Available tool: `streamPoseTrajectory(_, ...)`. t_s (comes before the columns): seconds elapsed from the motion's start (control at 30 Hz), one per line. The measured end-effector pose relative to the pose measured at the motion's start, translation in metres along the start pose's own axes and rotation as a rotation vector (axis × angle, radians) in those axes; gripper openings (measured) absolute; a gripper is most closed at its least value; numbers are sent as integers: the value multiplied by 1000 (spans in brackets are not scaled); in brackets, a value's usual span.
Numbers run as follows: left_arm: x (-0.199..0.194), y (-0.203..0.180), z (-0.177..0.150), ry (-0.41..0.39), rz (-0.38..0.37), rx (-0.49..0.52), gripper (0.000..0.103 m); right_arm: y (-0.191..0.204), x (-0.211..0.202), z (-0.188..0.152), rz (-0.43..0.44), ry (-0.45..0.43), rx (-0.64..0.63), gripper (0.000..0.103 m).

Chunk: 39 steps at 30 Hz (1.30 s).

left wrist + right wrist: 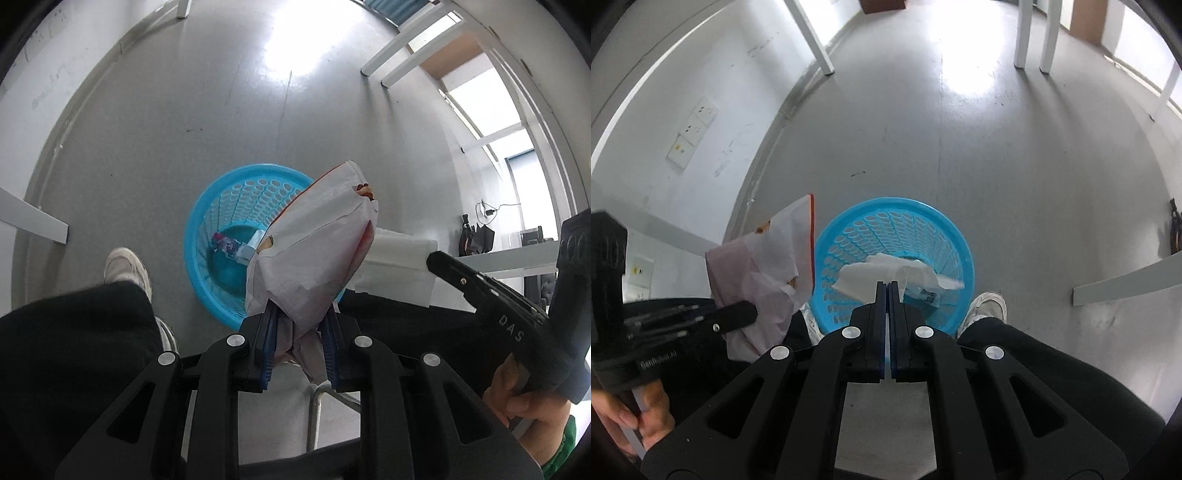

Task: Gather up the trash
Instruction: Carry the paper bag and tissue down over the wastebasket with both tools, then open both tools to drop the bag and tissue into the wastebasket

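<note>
We're standing over the blue basket [221, 236] on the floor, both claws pointing steeply down at it.

Left claw [301, 332]: pinching the crumpled white paper bag [310, 251] by its bunched end, pads pressed into the paper. The bag's long axis runs out from the claw along its pointing line, free end toward the basket's far side. In the left wrist view the bag hangs over the right part of the basket rim, so part of it looks outside the opening; in the right wrist view the bag [772, 266] sits left of the basket [894, 258], just beside the rim rather than over the middle.

Right claw [887, 291]: pressed together on a thin white tissue [879, 277], which fans out ahead of the tips and lies over the basket's opening, close to centre. Seen from the left wrist, the tissue [399, 258] trails from the right claw's tip [436, 258], right of the bag.

Some trash is already at the bottom of the basket: a small colourful wrapper [225, 245].

Our read: right is better lined up, the tissue would likely drop straight in. Left needs to shift toward the basket's centre first, else the bag, being long and stiff-ish, could catch the rim and tip out.
</note>
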State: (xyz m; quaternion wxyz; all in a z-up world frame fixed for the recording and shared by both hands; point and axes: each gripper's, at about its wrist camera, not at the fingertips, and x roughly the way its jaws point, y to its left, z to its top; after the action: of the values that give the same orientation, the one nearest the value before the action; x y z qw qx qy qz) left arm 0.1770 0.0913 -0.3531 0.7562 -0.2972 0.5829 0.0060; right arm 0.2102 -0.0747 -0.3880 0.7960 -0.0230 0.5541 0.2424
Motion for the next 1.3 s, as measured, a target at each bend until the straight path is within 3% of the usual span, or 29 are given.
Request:
streamPoseTrajectory(0.4, 49, 10, 22, 77, 43, -51, 21, -6, 73, 28, -42, 146, 6, 1)
streamPoseTrajectory(0.77, 75, 18, 30, 128, 65, -74, 24, -14, 103, 37, -40, 208, 57, 2)
streamPoseTrajectory(0.83, 78, 20, 30, 152, 66, -84, 34, -17, 106, 37, -36, 212, 76, 9)
streamPoseTrajectory(0.87, 79, 20, 30, 160, 58, -85, 42, -20, 106, 37, -43, 209, 84, 26)
streamPoseTrajectory(0.9, 80, 21, 30, 159, 65, -81, 45, -23, 106, 36, -50, 202, 92, 35)
streamPoseTrajectory(0.97, 78, 23, 31, 148, 84, -79, 50, -25, 108, 34, -53, 194, 101, 35)
streamPoseTrajectory(1.03, 75, 25, 32, 140, 79, -97, 51, -27, 114, 30, -70, 223, 106, 36)
streamPoseTrajectory(1.3, 57, 27, 27, 111, 83, -114, 51, -19, 96, 24, -86, 178, 81, 38)
